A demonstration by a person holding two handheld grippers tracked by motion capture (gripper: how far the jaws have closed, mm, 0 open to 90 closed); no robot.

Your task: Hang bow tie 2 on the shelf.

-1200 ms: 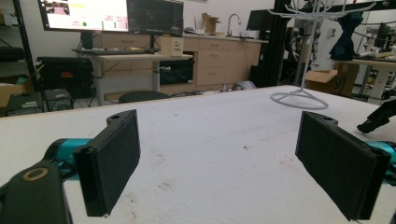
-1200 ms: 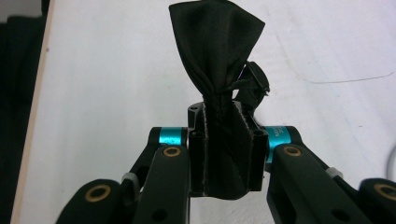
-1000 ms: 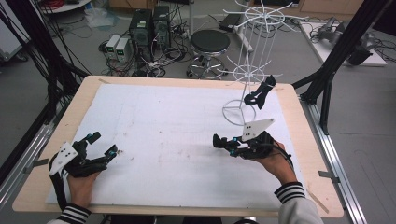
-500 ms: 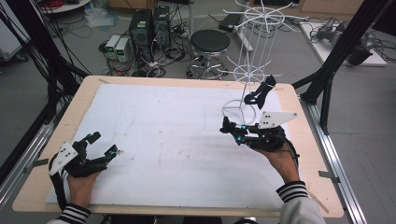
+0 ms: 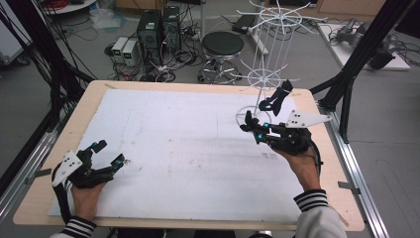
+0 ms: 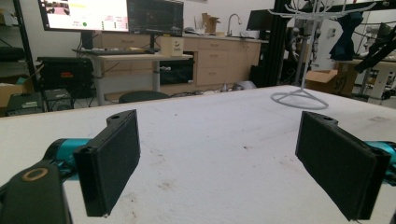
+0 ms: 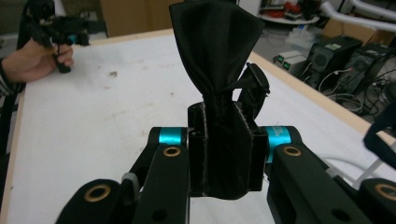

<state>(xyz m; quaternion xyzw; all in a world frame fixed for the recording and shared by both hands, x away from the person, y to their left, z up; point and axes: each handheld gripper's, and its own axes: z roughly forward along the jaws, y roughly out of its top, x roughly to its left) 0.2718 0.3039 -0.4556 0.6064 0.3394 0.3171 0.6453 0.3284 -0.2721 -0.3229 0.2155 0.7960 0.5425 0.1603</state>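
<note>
Between the closed jaws of the right gripper (image 7: pixel 223 154), a piece of black cloth (image 7: pixel 217 56) is being held, its bunched middle pinched by the pads while the free end is fanning out above them. Seen from the high view, this right gripper (image 5: pixel 250 126) is being carried above the right side of the table (image 5: pixel 74 129), just beside the base of the white wire rack (image 5: pixel 270 74), on which a second dark cloth (image 5: pixel 276 96) is hanging. The black cloth appears light, soft and limp; it will likely sag and swing rather than keep a shape, so a grip across a gathered fold, as here, is judged more secure than a grip on a single edge. Near the front left corner, the left gripper (image 5: pixel 106 156) is resting on the white table cover (image 5: pixel 198 148) with its jaws standing wide apart and holding nothing.
</note>
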